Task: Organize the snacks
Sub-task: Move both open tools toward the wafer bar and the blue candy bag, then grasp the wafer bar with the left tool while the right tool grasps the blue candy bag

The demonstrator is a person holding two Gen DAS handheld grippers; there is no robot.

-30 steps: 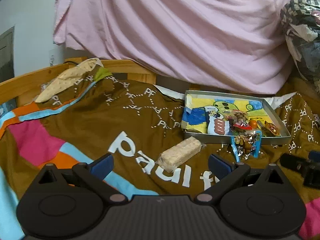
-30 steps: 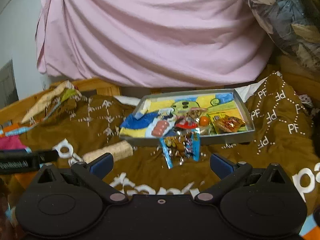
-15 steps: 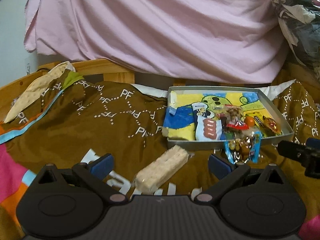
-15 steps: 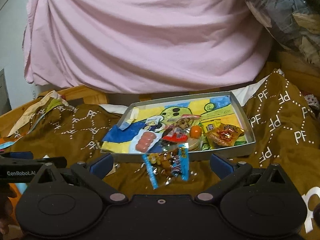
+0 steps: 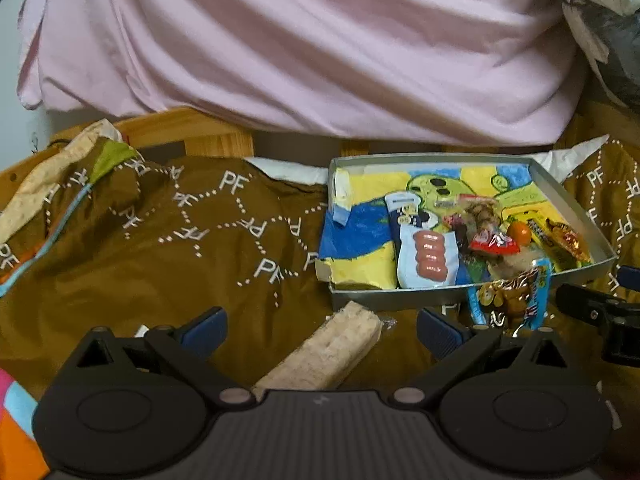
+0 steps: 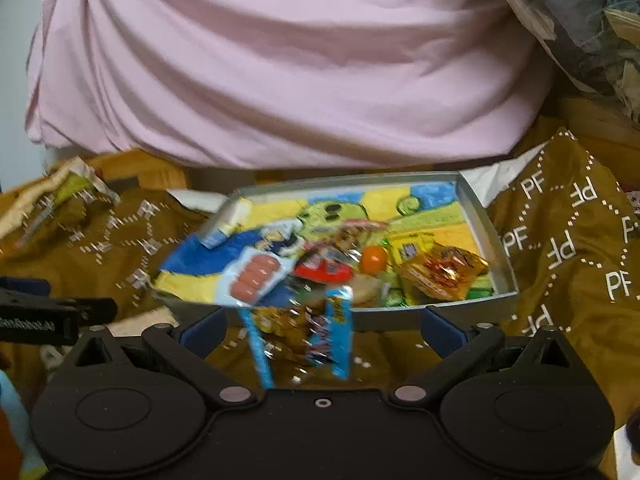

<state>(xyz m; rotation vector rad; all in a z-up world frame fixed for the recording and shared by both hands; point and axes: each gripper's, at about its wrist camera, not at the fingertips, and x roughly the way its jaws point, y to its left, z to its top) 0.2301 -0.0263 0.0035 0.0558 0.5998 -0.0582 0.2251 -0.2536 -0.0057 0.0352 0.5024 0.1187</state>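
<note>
Left gripper [image 5: 322,330] spread wide, blue-padded fingers either side of a pale wafer bar [image 5: 320,354] without touching it. Right gripper [image 6: 323,330] equally wide, holding nothing, straddling a blue-edged foil snack packet [image 6: 306,330].

Wafer bar: long, blocky, cream-coloured, in clear crinkly wrap, lying diagonally on the brown quilt [image 5: 160,264] just in front of the tin tray [image 5: 576,270]. Foil packet: shiny, cartoon-printed, leaning over the tray's near wall and hanging down onto the quilt; blurred in the right wrist view.

Tray shallow, rectangular, grey metal, lined with a yellow, blue and green drawing. Inside: a light-blue sausage packet [image 5: 426,254], a red wrapper [image 5: 492,242], a small orange ball-shaped sweet [image 5: 519,233], a gold crinkled sachet [image 5: 566,240]. Quilt soft, rumpled, dotted white lines and "PF" lettering. Behind, a draped pink sheet [image 5: 320,48], smooth with deep folds.
</note>
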